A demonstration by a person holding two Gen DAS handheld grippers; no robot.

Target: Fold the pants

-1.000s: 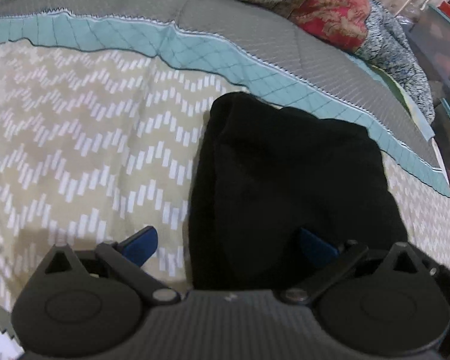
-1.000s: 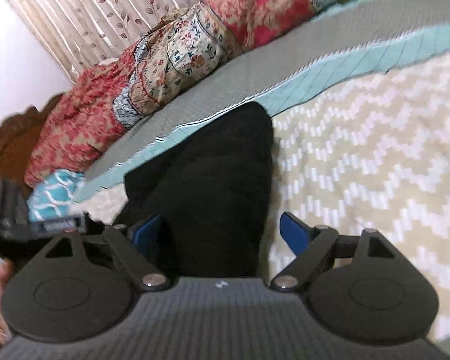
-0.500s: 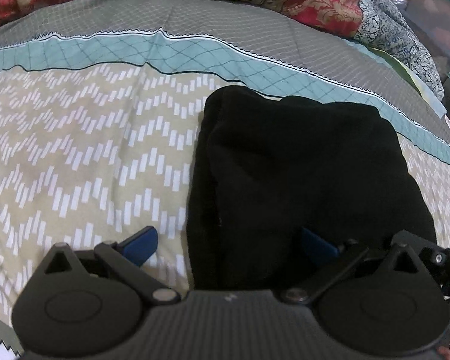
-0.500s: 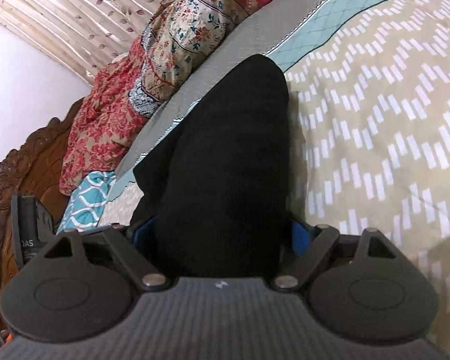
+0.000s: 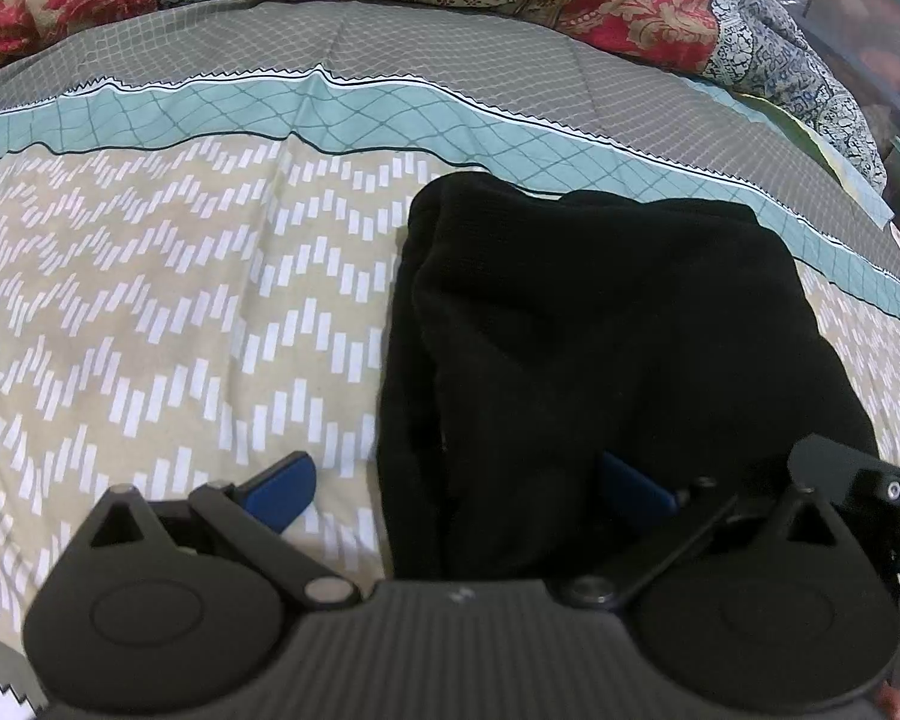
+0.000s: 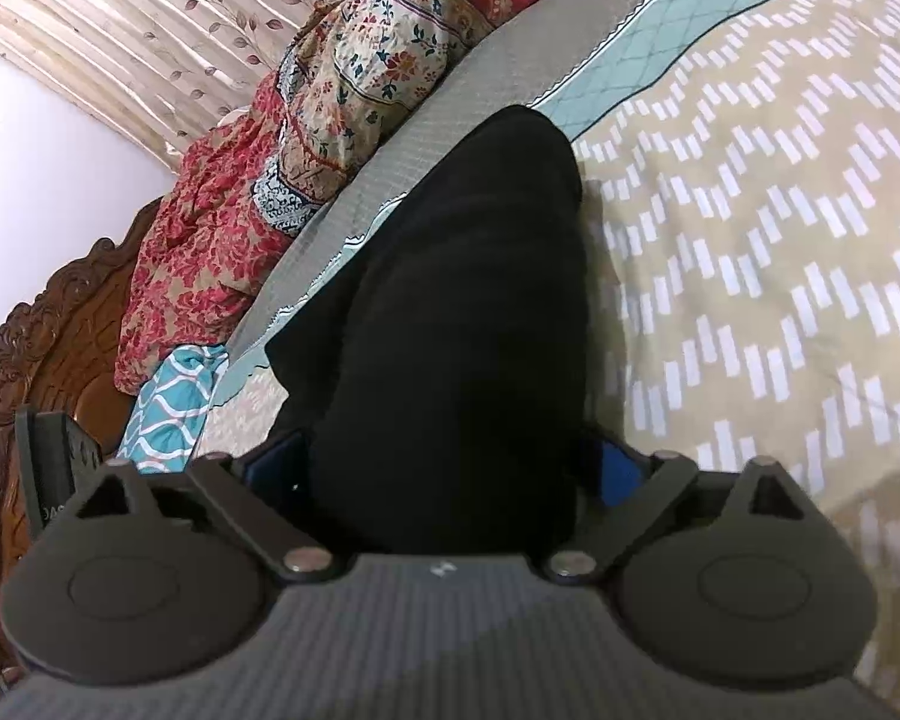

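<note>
Black pants [image 5: 600, 360] lie in a thick folded bundle on the bed [image 5: 150, 312], directly ahead of both tools. The right hand-held gripper [image 6: 444, 474] closes its blue pads on the near end of the bundle; the left hand-held gripper [image 5: 456, 492] stands wide open, one pad over the sheet, the other over the cloth, gripping nothing. The risk: a one-sided grip on so many layers may let lower plies slip and the fold sag open if lifted.
</note>
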